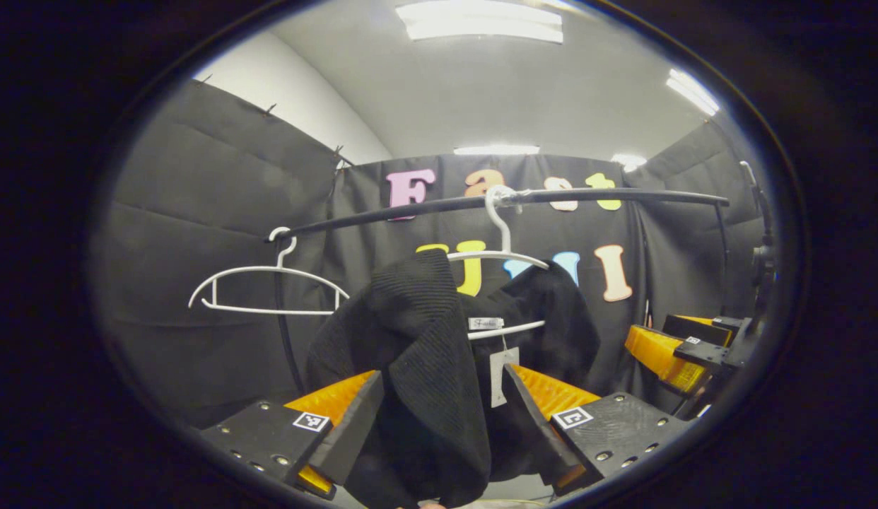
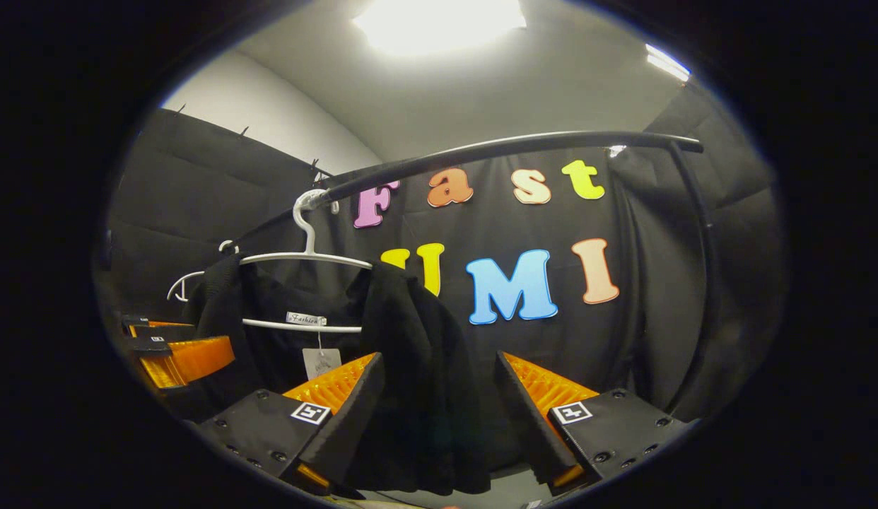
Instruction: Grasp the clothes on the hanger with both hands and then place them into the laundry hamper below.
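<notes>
Overhead, one black curved metal rail [image 1: 411, 209] carries two white wire hangers: one bare [image 1: 266, 290], one [image 1: 506, 254] draped with one black ribbed knit garment [image 1: 425, 353]. Left tongs [image 1: 439, 417] and right tongs [image 2: 435, 417] both gape around its hanging folds.

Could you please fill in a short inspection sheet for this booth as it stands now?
Surface: nothing seen.
Job's things: black garment hangs on a white hanger on the black rail; paper tag dangles.
Clutter: a second, empty hanger on the rail.
Grippers: left gripper open, fingers either side of the cloth; right gripper open around the other shoulder.
Cables: nothing seen.
Surroundings: black cloth walls, ceiling lights.
</notes>
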`<state>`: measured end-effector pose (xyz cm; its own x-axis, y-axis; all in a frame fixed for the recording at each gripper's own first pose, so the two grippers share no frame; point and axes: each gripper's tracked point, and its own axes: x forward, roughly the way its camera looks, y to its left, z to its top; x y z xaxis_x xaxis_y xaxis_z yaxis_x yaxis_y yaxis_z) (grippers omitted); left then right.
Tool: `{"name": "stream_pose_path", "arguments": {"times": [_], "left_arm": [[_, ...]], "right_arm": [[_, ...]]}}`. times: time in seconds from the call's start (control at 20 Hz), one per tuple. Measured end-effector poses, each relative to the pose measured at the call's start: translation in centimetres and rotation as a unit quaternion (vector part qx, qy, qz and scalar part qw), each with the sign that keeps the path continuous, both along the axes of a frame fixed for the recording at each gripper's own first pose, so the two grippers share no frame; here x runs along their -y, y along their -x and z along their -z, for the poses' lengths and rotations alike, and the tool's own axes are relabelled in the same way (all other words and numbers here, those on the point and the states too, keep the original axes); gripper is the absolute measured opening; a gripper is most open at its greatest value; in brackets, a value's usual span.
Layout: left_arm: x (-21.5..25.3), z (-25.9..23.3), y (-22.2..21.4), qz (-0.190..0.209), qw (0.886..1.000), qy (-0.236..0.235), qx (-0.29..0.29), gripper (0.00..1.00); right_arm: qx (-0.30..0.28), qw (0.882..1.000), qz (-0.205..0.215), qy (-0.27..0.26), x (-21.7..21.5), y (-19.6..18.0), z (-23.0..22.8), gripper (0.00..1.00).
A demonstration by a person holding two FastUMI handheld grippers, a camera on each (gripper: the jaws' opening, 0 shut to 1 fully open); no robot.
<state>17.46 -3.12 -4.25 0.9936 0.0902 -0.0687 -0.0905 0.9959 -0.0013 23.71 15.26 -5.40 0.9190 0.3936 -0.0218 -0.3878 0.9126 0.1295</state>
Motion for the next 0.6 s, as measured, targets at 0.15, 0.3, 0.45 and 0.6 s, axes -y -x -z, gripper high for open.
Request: {"name": "stream_pose_path", "arguments": {"times": [0.15, 0.3, 0.45, 0.6], "left_arm": [[-0.6, 1.2, -1.5, -0.015, 1.000, 0.000, -0.013, 1.00], [-1.0, 1.9, -2.9, -0.026, 0.999, -0.006, -0.020, 0.98], [-1.3, 2.0, -3.8, -0.035, 0.999, -0.022, -0.023, 0.98], [-1.6, 2.5, -4.4, -0.044, 0.998, -0.037, -0.030, 1.00]], "right_arm": [[0.006, 0.999, -0.040, -0.015, -2.7, -1.2, -0.3, 0.97], [0.004, 0.998, -0.061, -0.022, -4.2, -2.1, 0.1, 0.97], [-0.012, 0.998, -0.058, -0.025, -6.1, -4.2, 1.1, 0.94], [-0.036, 0.997, -0.061, -0.039, -7.2, -5.5, 2.1, 0.97]]}}
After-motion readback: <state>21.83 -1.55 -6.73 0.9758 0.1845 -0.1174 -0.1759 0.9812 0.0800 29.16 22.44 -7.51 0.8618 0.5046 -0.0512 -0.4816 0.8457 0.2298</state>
